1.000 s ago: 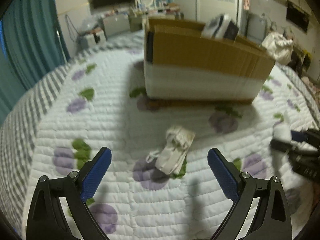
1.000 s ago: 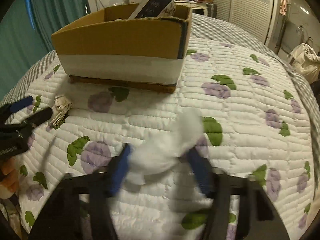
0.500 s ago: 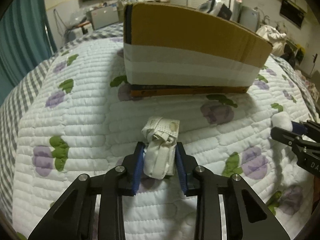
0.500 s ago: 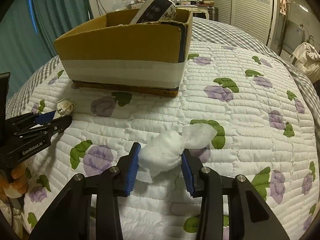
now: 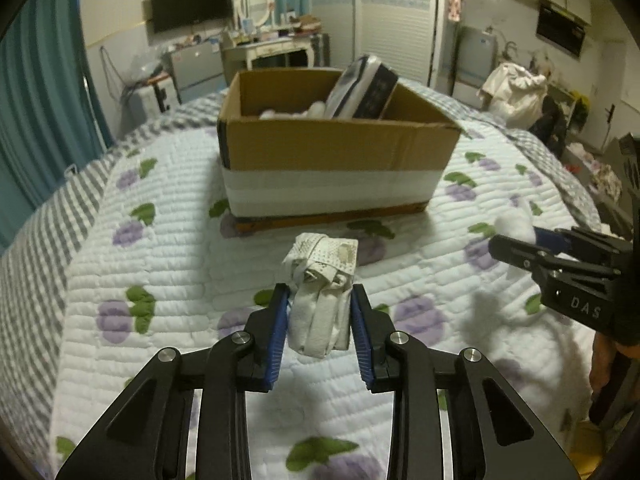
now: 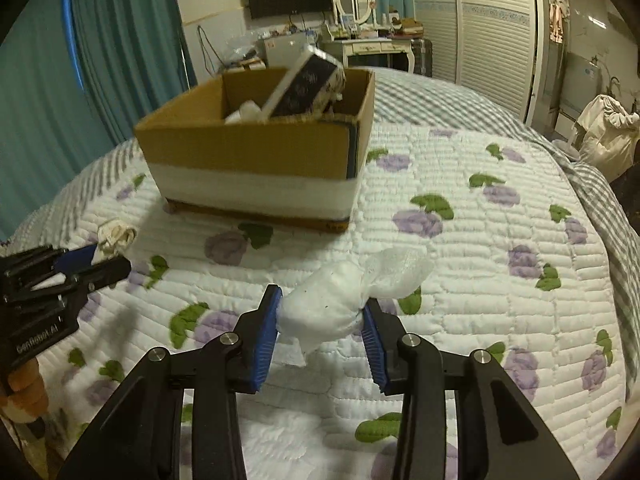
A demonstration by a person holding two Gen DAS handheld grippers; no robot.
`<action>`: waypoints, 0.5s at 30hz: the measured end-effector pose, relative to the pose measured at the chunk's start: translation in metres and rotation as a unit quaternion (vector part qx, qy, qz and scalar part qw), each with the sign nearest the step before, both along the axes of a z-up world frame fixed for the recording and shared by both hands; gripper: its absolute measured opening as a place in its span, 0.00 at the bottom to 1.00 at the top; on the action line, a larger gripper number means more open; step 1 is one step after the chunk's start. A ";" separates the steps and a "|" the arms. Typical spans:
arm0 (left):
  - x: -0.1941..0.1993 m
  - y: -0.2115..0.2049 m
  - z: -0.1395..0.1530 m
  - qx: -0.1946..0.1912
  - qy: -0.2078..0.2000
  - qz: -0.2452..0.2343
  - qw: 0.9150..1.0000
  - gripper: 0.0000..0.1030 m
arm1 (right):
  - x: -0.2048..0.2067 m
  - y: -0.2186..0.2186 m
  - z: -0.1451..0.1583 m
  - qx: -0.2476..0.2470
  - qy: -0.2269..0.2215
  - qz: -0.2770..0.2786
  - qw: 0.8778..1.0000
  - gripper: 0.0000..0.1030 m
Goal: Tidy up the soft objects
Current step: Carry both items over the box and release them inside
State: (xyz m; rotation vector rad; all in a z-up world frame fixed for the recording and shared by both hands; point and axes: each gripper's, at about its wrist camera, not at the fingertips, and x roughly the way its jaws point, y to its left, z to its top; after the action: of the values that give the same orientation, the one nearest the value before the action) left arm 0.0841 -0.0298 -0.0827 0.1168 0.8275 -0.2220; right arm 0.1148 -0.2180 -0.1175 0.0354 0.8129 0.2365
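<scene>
My left gripper [image 5: 320, 300] is shut on a rolled bundle of off-white cloth strips [image 5: 320, 292], lifted off the quilt. My right gripper [image 6: 322, 302] is shut on a white wrapped wad with a twisted tail [image 6: 340, 300], also held above the bed. Beyond both stands an open cardboard box [image 5: 336, 152] with a white band, holding a dark patterned pack [image 5: 366, 90] and white soft pieces. In the left wrist view the right gripper [image 5: 516, 236] shows at the right edge; in the right wrist view the left gripper [image 6: 108, 258] shows at the left with its bundle.
A white quilt with purple flowers and green leaves [image 6: 480, 280] covers the bed; a grey checked border [image 5: 44, 232] runs round it. Teal curtains [image 6: 100, 60] hang at the left. A dressing table with a mirror [image 5: 256, 12] and a wall screen stand behind.
The left gripper went from open over the cloth bundle to shut on it, then lifted it. The right gripper rose with the white wad. Both views now look down into the box.
</scene>
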 end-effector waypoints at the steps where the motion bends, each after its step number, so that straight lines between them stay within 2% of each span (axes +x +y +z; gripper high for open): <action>1: -0.003 -0.001 0.005 0.000 -0.002 0.001 1.000 0.29 | -0.001 0.000 0.004 0.004 0.000 0.005 1.000 0.38; 6: -0.016 -0.006 0.036 0.007 -0.021 0.011 1.000 0.29 | -0.016 0.006 0.041 0.007 -0.029 0.026 0.999 0.38; 12: -0.035 -0.012 0.089 0.000 -0.070 0.019 0.997 0.28 | -0.036 0.015 0.110 0.013 -0.080 0.060 0.995 0.38; 15: -0.040 -0.012 0.115 -0.014 -0.089 0.023 0.996 0.29 | -0.044 0.019 0.141 -0.002 -0.109 0.073 0.991 0.38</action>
State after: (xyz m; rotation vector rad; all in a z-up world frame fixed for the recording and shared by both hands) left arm 0.0441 -0.0416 0.0325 0.0890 0.6483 -0.1765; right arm 0.0704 -0.1992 0.0235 -0.0536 0.5995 0.3703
